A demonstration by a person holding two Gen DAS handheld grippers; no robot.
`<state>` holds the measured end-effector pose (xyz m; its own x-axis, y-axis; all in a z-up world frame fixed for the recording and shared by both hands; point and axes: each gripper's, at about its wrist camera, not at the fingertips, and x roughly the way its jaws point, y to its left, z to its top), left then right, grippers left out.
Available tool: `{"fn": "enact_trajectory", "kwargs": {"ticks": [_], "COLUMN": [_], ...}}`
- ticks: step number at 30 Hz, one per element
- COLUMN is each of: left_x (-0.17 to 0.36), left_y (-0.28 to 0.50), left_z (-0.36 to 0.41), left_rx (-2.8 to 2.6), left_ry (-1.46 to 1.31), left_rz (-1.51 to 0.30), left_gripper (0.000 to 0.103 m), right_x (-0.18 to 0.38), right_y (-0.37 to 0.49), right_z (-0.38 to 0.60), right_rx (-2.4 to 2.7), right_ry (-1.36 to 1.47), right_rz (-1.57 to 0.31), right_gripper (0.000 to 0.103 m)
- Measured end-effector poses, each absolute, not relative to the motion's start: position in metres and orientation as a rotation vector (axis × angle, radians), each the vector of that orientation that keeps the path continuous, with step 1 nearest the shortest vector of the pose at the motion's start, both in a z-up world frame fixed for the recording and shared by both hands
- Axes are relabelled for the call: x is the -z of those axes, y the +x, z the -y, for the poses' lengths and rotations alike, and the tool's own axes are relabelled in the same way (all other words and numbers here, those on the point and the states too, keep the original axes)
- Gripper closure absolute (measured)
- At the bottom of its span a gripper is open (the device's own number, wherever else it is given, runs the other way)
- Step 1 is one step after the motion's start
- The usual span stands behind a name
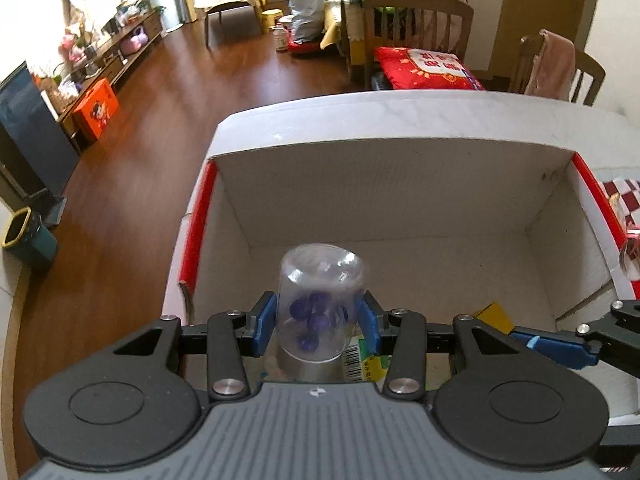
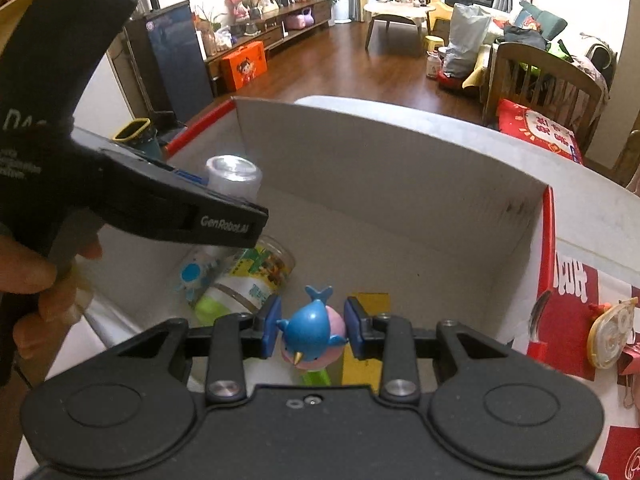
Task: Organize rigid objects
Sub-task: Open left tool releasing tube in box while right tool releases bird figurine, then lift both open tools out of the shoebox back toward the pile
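Over the open cardboard box [image 1: 392,184], my left gripper [image 1: 316,322] is clamped on a clear plastic jar [image 1: 318,300] with purple beads inside, tilted base-forward, so I judge it is ready to drop in. My right gripper [image 2: 312,326] pinches a smooth, rounded blue-and-pink bird toy [image 2: 314,330] above the box floor, where a labelled plastic bottle [image 2: 244,280] and a flat yellow card [image 2: 370,300] lie.

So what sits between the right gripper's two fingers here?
In the right wrist view, a blue and pink bird toy sits between the right gripper's blue pads, over the box.
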<state>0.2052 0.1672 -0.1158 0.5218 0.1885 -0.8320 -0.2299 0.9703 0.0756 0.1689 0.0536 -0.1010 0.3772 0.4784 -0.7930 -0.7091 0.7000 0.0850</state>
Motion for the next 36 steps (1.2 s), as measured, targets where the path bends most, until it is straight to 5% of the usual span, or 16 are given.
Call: {"fn": "enact_trajectory", "kwargs": {"ticks": [14, 23, 26, 36], "left_x": [0.123, 0.119, 0.115, 0.099], "left_y": [0.217, 0.211, 0.205, 0.183], "left_z": [-0.167, -0.167, -0.165, -0.150], "left_rx": [-0.247, -0.261, -0.254, -0.230], "left_ry": [-0.031, -0.059, -0.077, -0.082], "left_rz": [-1.033, -1.033, -1.020, -0.982], "left_gripper": [0.059, 0.057, 0.046, 0.046], "right_x": [0.100, 0.088, 0.084, 0.065], "right_y": [0.160, 0.159, 0.158, 0.153], "right_z": [-0.052, -0.043, -0.038, -0.023], "right_rx": [-0.782, -0.795, -0.793, -0.794], "right_ry": [-0.306, -0.264, -0.246, -0.212], "right_rz": [-0.925, -0.917, -0.914, -0.880], "right_gripper": [0.067, 0.054, 0.053, 0.041]}}
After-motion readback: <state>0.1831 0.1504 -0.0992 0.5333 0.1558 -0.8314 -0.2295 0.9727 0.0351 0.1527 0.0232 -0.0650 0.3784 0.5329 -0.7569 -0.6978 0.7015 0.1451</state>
